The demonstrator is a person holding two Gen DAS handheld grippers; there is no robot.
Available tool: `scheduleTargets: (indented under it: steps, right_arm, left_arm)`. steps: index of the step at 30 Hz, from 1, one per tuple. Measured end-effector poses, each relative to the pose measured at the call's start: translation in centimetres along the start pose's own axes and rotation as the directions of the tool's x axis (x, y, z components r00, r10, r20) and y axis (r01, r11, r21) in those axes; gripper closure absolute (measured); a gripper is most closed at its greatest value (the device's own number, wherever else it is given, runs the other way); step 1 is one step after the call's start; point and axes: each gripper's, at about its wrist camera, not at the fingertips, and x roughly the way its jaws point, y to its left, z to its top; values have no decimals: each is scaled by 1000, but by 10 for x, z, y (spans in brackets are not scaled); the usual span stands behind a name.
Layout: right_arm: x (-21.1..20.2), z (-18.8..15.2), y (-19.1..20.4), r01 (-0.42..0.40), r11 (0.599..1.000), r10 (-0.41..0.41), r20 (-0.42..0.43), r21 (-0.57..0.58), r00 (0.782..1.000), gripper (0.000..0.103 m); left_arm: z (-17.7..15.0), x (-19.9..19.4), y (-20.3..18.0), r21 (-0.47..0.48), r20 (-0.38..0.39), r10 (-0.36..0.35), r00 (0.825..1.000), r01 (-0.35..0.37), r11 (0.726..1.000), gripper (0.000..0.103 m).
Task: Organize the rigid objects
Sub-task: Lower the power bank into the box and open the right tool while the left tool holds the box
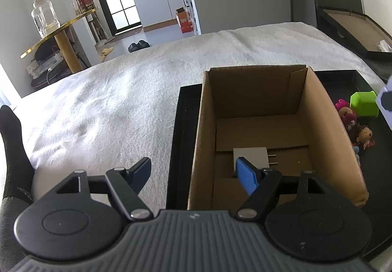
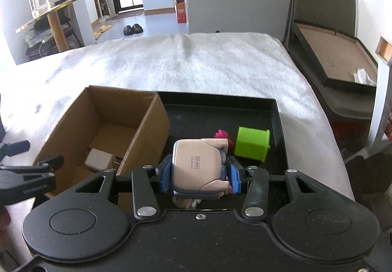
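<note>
I see a bed [image 2: 196, 63] covered with a white fuzzy blanket [image 1: 110, 105]. Directly on the blanket lies a black tray [image 2: 220, 100], near the bed's right edge. In the tray stands an open cardboard box [image 1: 318, 125] on its left side, and beside the box lie a green block [image 2: 252, 143] and small toy figures [image 1: 352, 125].

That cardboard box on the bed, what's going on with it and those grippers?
A person with two handheld grippers is sorting small items from a black tray into the cardboard box. The right gripper grips a pale figurine above the tray. The left gripper is open and empty at the box. A white charger is already inside.
</note>
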Motion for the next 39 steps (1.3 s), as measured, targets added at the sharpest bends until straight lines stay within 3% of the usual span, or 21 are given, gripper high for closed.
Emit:
scheduleTargets:
  steps: [9,17,23,28,39]
  right_arm:
    - [-4,14,24,-15,999,16,29,-36,999,58]
    - [-1,22,44,-34,997,37,39,-64,999,58]
    - [6,25,62,-68,992,72,35,-105,997,58]
    - [15,29,76,-85,987,90,25,-137,996,58]
    - [37,27,99,-108,972,106,-23,-207,994,58]
  left_arm:
    - [-5,-2,6,-21,36,-37,999,38,999,34]
    - [-9,4,4,-43,26,-66,997,67,997,73]
    - [-11,4,9,-62,25,-81,996,82,995,89]
    - [-12,6,14,-71,28,-91,995,93,993,94]
    - [-12,7,18,-78,30,-116,993,118,990,95]
